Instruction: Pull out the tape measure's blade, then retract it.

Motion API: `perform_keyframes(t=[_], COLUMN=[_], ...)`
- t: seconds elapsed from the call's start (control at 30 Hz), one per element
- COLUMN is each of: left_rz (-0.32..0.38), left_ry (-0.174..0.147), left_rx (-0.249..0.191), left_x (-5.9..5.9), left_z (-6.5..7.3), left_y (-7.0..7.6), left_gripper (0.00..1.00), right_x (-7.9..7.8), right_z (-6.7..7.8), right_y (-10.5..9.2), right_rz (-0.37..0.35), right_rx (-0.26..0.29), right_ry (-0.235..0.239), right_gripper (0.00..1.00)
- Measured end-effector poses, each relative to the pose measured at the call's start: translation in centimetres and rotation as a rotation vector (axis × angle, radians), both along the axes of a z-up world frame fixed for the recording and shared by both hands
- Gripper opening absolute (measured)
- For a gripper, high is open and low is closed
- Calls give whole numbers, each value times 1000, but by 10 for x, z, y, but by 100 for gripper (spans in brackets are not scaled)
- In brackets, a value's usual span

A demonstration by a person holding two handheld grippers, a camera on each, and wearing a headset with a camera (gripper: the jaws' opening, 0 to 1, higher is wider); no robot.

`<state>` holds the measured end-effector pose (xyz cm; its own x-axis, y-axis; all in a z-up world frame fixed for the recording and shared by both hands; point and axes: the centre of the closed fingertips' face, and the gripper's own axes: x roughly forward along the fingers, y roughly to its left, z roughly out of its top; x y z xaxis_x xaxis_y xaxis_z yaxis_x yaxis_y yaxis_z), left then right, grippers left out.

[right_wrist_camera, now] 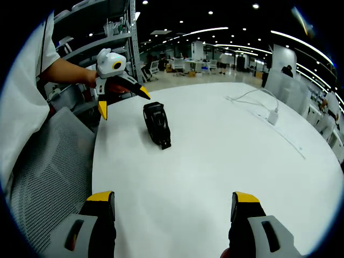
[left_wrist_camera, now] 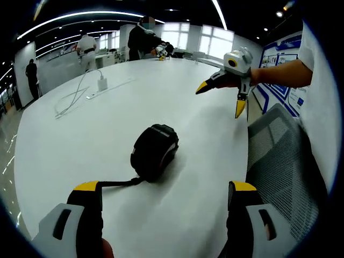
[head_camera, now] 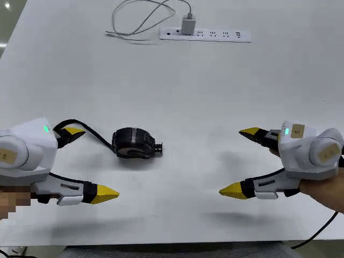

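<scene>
A broad white table (head_camera: 226, 107) carries a black tape measure (head_camera: 133, 143) near its front edge, with a black strap (head_camera: 88, 129) trailing off to the left across the surface. Toward the far edge lies a white power strip (head_camera: 215, 34) (a white charger (head_camera: 188, 25) is plugged into it), and the charger's white cable (head_camera: 141, 16) loops loosely on the tabletop beside the strip.

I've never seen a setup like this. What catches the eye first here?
A black tape measure lies on the white table, its strap trailing toward the left tongs. Those and the right tongs, white with yellow tips, hover wide open on either side of it. Farther back, a power strip holds a charger with a looped cable.
</scene>
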<state>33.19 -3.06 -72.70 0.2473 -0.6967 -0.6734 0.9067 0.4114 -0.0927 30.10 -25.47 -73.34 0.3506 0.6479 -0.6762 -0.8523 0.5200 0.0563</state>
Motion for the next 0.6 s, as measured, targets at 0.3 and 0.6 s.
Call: perform_keyframes(t=[0.3, 0.6], left_rz=[-39, -101], left_ry=[-11, -27], left_rx=[32, 88], left_x=[8, 11], left_z=[-6, -13], left_y=[-4, -7], left_gripper=[96, 94], right_x=[9, 15], right_z=[-4, -10], right_y=[12, 24], right_rz=[33, 77], right_rx=[2, -7], right_ry=[7, 12], right_gripper=[88, 87])
